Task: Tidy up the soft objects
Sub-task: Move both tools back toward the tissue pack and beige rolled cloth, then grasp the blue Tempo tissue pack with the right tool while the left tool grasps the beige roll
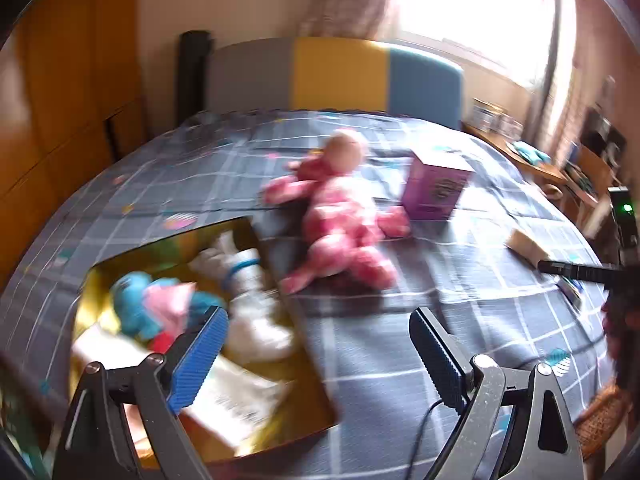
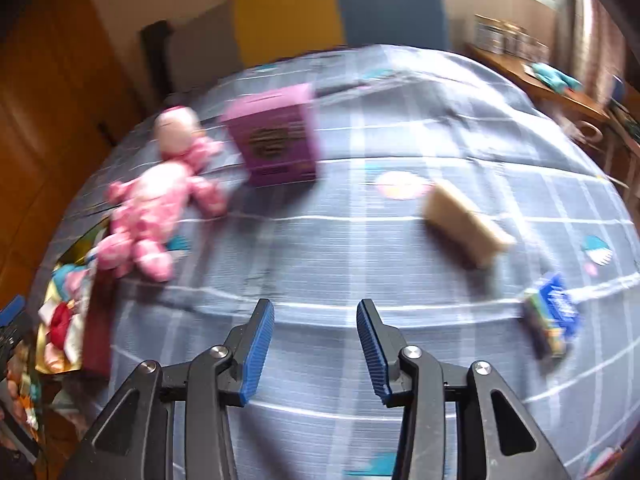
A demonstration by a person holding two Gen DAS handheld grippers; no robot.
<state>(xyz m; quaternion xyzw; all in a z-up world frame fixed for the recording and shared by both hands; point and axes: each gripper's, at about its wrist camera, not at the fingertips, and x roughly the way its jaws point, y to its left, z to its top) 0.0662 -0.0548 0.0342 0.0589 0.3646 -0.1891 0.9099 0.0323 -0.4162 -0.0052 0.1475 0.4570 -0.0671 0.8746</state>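
A pink plush doll (image 1: 340, 212) lies on the checked bedspread; it also shows in the right wrist view (image 2: 156, 196). A gold-lined box (image 1: 312, 396) at the bed's near left holds a blue plush (image 1: 136, 304), a white plush (image 1: 248, 292) and other soft items; its edge shows in the right wrist view (image 2: 96, 320). My left gripper (image 1: 320, 336) is open and empty, over the box's right edge. My right gripper (image 2: 316, 328) is open and empty above bare bedspread, right of the doll.
A purple carton (image 1: 436, 188) stands right of the doll, also in the right wrist view (image 2: 276, 136). A tan block (image 2: 464, 220) and a small blue pack (image 2: 552, 320) lie on the bed's right side. A headboard (image 1: 340, 76) and a cluttered desk (image 1: 536, 160) lie beyond.
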